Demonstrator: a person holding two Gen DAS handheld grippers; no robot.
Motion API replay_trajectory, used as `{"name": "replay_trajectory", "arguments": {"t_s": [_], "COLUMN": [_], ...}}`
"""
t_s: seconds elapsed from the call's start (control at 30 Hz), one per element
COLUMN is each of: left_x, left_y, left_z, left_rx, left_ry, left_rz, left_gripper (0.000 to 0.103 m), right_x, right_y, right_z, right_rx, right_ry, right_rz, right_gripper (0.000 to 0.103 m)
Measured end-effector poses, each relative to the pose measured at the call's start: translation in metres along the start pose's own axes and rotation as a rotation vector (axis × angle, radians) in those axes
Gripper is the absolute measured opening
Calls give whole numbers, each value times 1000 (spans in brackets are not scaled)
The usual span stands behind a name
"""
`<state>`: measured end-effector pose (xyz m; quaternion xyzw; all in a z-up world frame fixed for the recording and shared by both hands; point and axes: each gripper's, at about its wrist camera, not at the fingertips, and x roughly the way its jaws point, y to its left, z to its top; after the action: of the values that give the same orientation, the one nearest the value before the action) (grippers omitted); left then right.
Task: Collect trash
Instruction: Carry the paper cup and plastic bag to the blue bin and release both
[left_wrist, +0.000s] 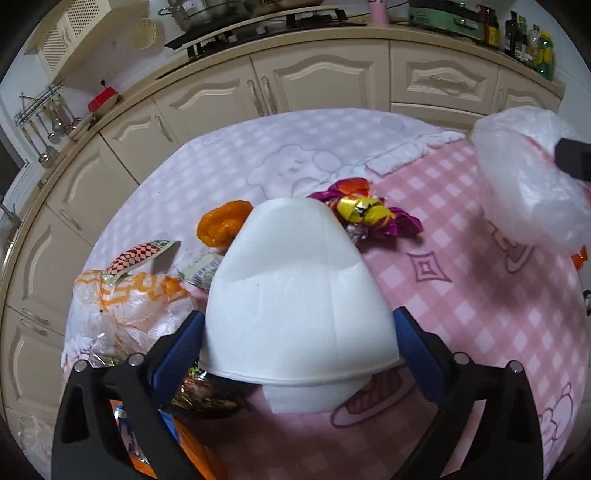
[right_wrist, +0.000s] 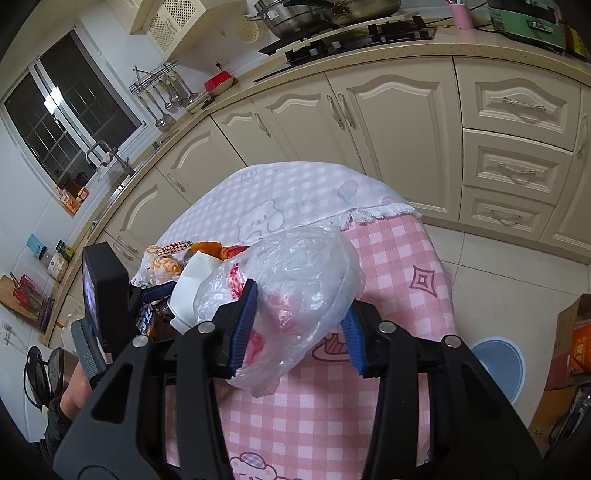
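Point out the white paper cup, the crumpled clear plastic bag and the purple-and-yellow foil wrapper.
white paper cup (left_wrist: 295, 295), left wrist view, on its side wall.
crumpled clear plastic bag (right_wrist: 295, 273), right wrist view, on its bulging middle.
purple-and-yellow foil wrapper (left_wrist: 364, 210), left wrist view, on its yellow centre.

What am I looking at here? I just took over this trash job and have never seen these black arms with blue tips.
Those are two hand-held tongs, one in each of a person's hands, each with a camera looking along its fingers. The left view shows the left tongs closed on an upturned white paper cup. The right view shows the right tongs closed on a crumpled clear plastic bag. Below is a table with a pink checked cloth. Lying on it: a purple and yellow foil wrapper, a crumpled orange wrapper and an orange-printed clear bag.
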<state>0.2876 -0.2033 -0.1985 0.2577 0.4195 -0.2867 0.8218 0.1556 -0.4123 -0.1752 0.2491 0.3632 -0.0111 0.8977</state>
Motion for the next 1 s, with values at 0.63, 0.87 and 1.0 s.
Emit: {"name": "replay_trajectory", "arguments": {"t_s": [0.63, 0.87, 1.0], "left_x": [-112, -135, -128], "left_y": [-2, -71, -136], "left_z": [1, 29, 48], "left_rx": [-180, -76, 10], "left_ry": [-299, -353, -334], "left_rz": [-196, -274, -355], "left_gripper": [97, 97, 97], "right_x": [-55, -117, -151], "right_y": [-21, -76, -144], "right_z": [2, -4, -22], "right_rx": [29, 118, 248], "right_ry": [-108, -222, -257], "right_rz": [-14, -102, -211], "right_gripper": [43, 43, 43]}}
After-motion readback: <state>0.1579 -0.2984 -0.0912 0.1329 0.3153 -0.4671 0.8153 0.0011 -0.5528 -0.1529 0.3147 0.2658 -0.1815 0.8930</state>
